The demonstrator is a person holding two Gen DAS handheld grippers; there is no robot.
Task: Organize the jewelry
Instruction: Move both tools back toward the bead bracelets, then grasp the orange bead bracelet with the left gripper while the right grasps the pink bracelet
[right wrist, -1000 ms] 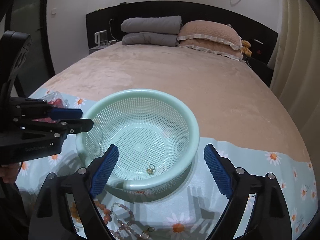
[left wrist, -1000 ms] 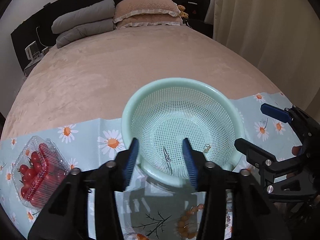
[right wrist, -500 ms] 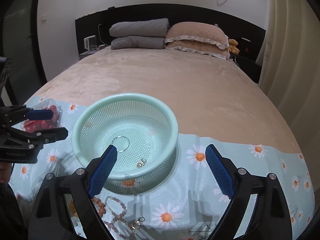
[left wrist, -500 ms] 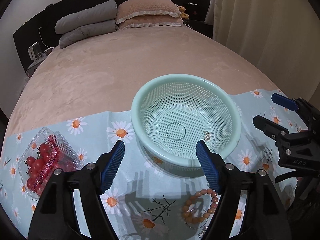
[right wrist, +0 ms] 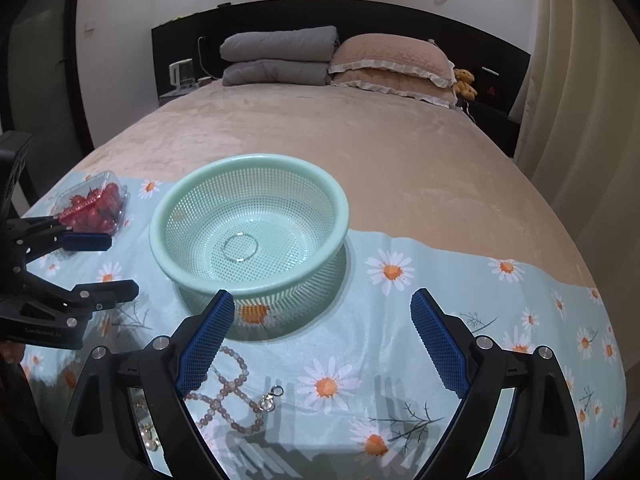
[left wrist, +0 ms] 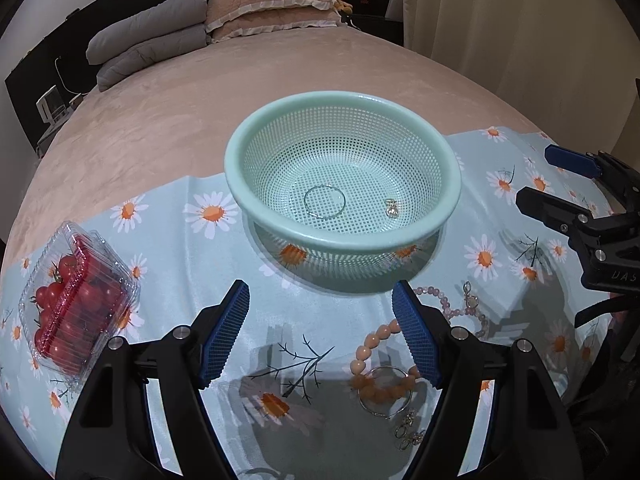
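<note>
A mint green mesh basket (left wrist: pixel 344 242) stands on the daisy cloth. Inside it lie a thin silver bangle (left wrist: pixel 324 202) and a small silver earring (left wrist: pixel 391 208). My left gripper (left wrist: pixel 320 292) hovers open over the cloth just in front of the basket, holding nothing. Under its right finger lie an orange bead bracelet (left wrist: pixel 376 344), a silver bangle (left wrist: pixel 386 394) and small rings (left wrist: pixel 408 432). A pink bead string (right wrist: pixel 228 396) lies by my right gripper (right wrist: pixel 322 300), which is open and empty near the basket (right wrist: pixel 248 286).
A clear clamshell of cherry tomatoes (left wrist: pixel 72 300) sits on the cloth at the left. The blue daisy cloth (right wrist: pixel 440 280) covers the near end of a beige bed. Pillows (right wrist: pixel 384 60) lie at the far end and a curtain (left wrist: pixel 520 20) hangs to the right.
My left gripper pulled back out of the basket and widened. The thin bangle, seen edge-on between its fingers before, now lies flat in the basket. My right gripper also drew back.
</note>
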